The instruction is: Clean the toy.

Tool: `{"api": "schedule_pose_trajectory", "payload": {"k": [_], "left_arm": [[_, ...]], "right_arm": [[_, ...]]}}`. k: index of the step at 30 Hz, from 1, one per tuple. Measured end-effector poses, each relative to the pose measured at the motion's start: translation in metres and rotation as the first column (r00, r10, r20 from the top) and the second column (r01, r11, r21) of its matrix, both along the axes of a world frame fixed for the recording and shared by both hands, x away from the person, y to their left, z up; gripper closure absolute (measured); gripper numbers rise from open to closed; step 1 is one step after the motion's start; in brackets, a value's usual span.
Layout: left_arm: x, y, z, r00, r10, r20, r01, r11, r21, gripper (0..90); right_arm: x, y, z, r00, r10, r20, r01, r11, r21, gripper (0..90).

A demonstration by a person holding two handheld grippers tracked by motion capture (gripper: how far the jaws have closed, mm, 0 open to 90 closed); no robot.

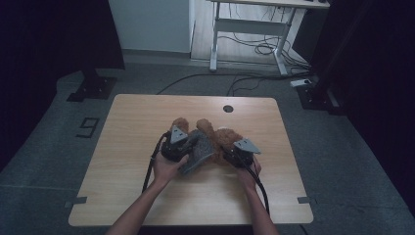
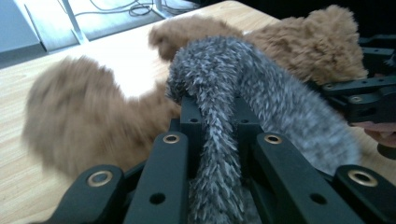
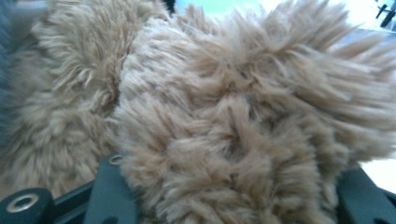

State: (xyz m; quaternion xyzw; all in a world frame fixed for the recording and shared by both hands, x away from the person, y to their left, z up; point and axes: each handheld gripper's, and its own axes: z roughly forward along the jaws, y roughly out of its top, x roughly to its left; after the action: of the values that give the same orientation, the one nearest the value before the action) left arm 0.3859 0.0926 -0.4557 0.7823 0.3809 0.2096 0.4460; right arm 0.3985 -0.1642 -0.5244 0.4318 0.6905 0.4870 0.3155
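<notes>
Grey fur piece (image 2: 219,140) pinched in left gripper (image 2: 217,116) fingers; right gripper (image 3: 224,186) fingers clamp brown plush (image 3: 224,116) beside it.

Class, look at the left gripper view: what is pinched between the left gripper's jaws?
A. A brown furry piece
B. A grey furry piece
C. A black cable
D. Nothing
B: in the left gripper view the grey furry piece runs down between the closed jaws of the left gripper, with brown fur lying beyond.
</notes>
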Motion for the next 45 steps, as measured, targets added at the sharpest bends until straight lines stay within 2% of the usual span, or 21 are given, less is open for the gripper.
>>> {"api": "schedule_pose_trajectory", "payload": {"k": [5,7,12,15,17,20,23,25,29,31,32,35,38,41,43,45], "left_arm": [[-0.002,0.003,0.003,0.9997,-0.016,-0.017,0.015,0.9996,-0.025,78.9],[-0.003,0.002,0.007,0.9996,-0.024,-0.016,0.023,0.9992,-0.032,78.9],[-0.002,-0.013,0.018,0.9982,-0.056,-0.02,0.055,0.9977,-0.039,78.6],[0.006,-0.028,0.019,0.9938,-0.088,-0.069,0.084,0.9949,-0.056,78.5],[0.011,-0.039,0.014,0.9904,-0.091,-0.105,0.086,0.9952,-0.045,78.3],[0.014,-0.044,0.008,0.9933,-0.061,-0.098,0.063,0.9978,0.019,78.6],[0.013,-0.036,0.008,0.9939,-0.051,-0.098,0.056,0.9968,0.057,79.0],[0.013,-0.027,0.008,0.9957,-0.025,-0.09,0.033,0.9953,0.091,79.0],[0.017,0.007,0.007,0.9937,0.052,-0.099,-0.042,0.9946,0.095,79.5],[0.019,0.026,0.004,0.9893,0.091,-0.114,-0.078,0.9905,0.113,79.7],[0.018,0.037,0.001,0.9861,0.108,-0.126,-0.095,0.9898,0.107,79.7],[0.015,0.056,-0.002,0.9805,0.138,-0.14,-0.127,0.9885,0.082,79.7],[0.01,0.065,0.004,0.9806,0.141,-0.136,-0.136,0.9896,0.048,79.7],[0.006,0.056,0.017,0.9888,0.101,-0.11,-0.101,0.9949,0.007,80.0],[0.001,0.037,0.032,0.9959,0.051,-0.074,-0.053,0.9981,-0.03,80.0],[-0.003,0.017,0.043,0.999,0.003,-0.045,-0.005,0.9984,-0.056,80.1]], "right_arm": [[-0.006,-0.009,0.0,0.9964,0.085,-0.009,-0.085,0.996,0.004,42.9],[-0.012,-0.013,0.002,0.9906,0.135,-0.021,-0.135,0.991,-0.004,41.6],[-0.026,-0.018,0.001,0.9791,0.197,-0.05,-0.198,0.98,-0.016,40.3],[-0.034,-0.019,-0.002,0.9759,0.215,-0.04,-0.216,0.976,-0.033,40.0],[-0.038,-0.02,-0.005,0.9755,0.217,-0.036,-0.219,0.975,-0.048,40.1],[-0.042,-0.024,-0.009,0.9755,0.217,-0.037,-0.218,0.974,-0.054,40.1],[-0.046,-0.026,-0.011,0.9729,0.229,-0.032,-0.23,0.972,-0.053,40.1],[-0.048,-0.026,-0.011,0.9708,0.239,-0.024,-0.24,0.969,-0.055,40.1],[-0.053,-0.03,-0.011,0.9643,0.264,-0.023,-0.265,0.961,-0.077,40.0],[-0.055,-0.031,-0.012,0.9635,0.266,-0.024,-0.268,0.961,-0.075,39.8],[-0.055,-0.031,-0.012,0.9632,0.268,-0.025,-0.269,0.96,-0.073,39.7],[-0.055,-0.032,-0.011,0.9619,0.272,-0.026,-0.273,0.96,-0.067,39.4],[-0.054,-0.032,-0.011,0.9621,0.271,-0.028,-0.273,0.96,-0.06,39.3],[-0.054,-0.031,-0.01,0.9633,0.267,-0.03,-0.268,0.961,-0.063,39.1],[-0.054,-0.031,-0.01,0.9635,0.266,-0.029,-0.267,0.961,-0.064,39.0],[-0.054,-0.031,-0.01,0.9641,0.264,-0.032,-0.265,0.962,-0.06,38.9]]}}
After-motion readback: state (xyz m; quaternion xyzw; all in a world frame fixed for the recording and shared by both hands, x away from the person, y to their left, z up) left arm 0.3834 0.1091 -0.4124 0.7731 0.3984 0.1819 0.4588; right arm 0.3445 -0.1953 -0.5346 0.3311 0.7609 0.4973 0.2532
